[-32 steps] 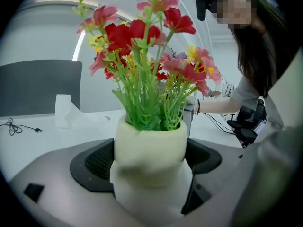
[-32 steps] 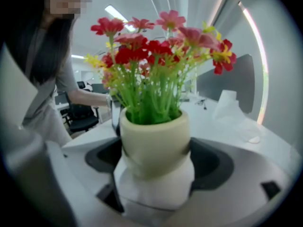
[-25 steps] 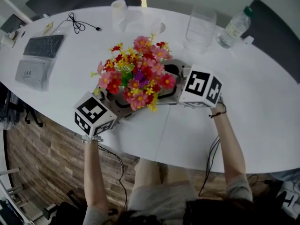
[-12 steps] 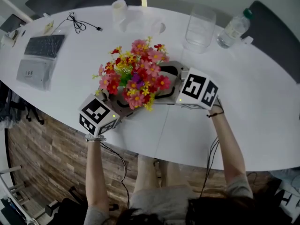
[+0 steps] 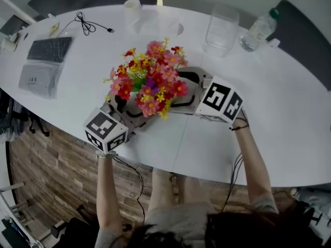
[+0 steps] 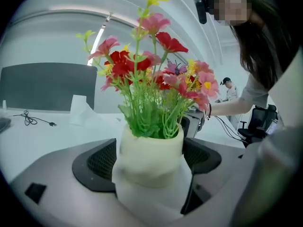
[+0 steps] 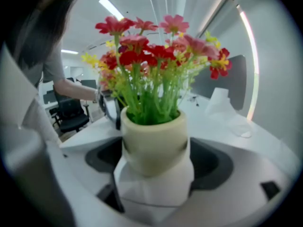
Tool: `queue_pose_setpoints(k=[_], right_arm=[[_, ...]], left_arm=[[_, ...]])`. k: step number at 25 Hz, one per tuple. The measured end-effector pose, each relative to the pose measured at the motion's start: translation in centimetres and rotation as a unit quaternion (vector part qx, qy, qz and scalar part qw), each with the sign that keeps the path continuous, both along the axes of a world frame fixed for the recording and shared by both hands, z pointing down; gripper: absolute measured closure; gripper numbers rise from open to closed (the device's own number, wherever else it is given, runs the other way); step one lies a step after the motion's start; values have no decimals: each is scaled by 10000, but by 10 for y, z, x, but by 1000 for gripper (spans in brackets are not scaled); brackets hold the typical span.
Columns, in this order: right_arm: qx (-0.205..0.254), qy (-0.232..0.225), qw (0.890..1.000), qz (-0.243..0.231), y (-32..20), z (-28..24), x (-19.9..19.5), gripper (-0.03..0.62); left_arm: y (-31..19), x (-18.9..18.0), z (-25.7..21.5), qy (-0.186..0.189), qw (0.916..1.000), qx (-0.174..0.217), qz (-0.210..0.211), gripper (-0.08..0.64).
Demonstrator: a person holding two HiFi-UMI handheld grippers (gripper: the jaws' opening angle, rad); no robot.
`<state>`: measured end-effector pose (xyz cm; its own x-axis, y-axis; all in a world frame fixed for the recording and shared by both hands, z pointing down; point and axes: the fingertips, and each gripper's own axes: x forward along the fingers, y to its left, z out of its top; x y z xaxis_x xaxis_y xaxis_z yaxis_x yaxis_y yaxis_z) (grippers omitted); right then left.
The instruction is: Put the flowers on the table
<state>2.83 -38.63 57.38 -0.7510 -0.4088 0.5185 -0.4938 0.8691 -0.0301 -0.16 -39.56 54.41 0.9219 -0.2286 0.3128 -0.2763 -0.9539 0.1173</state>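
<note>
A bunch of red, pink and yellow flowers (image 5: 148,83) stands in a cream pot (image 6: 150,152) with white wrapping round its base. In the head view the blooms hide the pot. It sits above the white table (image 5: 289,118), near the front edge; I cannot tell whether it touches the top. My left gripper (image 5: 128,113) grips the pot from the near left, and my right gripper (image 5: 182,94) from the right. In the left gripper view the pot fills the gap of the left gripper (image 6: 149,178). The right gripper (image 7: 154,183) is shut on the same pot (image 7: 154,143), under the flowers (image 7: 156,56).
A keyboard (image 5: 49,49), a grey device (image 5: 39,80) and a black cable (image 5: 85,25) lie at the table's left. At the back stand a white cup (image 5: 132,9), a clear glass jar (image 5: 222,29) and a water bottle (image 5: 258,30). Dark chairs (image 5: 305,40) stand beyond the table.
Almost nothing: both grippers stay clamped on the pot, and the left gripper's cube has slipped slightly toward the table's front edge.
</note>
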Motion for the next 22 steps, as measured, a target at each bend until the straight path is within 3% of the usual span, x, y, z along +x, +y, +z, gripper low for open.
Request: queue_pose_setpoints(k=[4, 9, 15, 17, 19, 22], right_arm=[[-4, -280, 9991, 318, 0, -7, 6, 153], [124, -646, 9944, 823, 4, -24, 20, 155], [62, -893, 9901, 1076, 17, -35, 20, 160], [93, -888, 9896, 1130, 21, -36, 18, 192], [165, -857, 9889, 1204, 25, -37, 19, 285], [181, -934, 9870, 1296, 32, -40, 19, 328]], left_arm=[[0, -4, -2, 66, 9998, 45, -167, 107], [-2, -15, -5, 233, 9975, 83, -665, 109], [7, -25, -9, 467, 9932, -74, -1062, 110], [12, -27, -9, 508, 9924, -133, -1112, 110], [18, -27, -9, 530, 9918, -183, -1152, 110], [27, -28, -10, 571, 9905, -247, -1226, 117]])
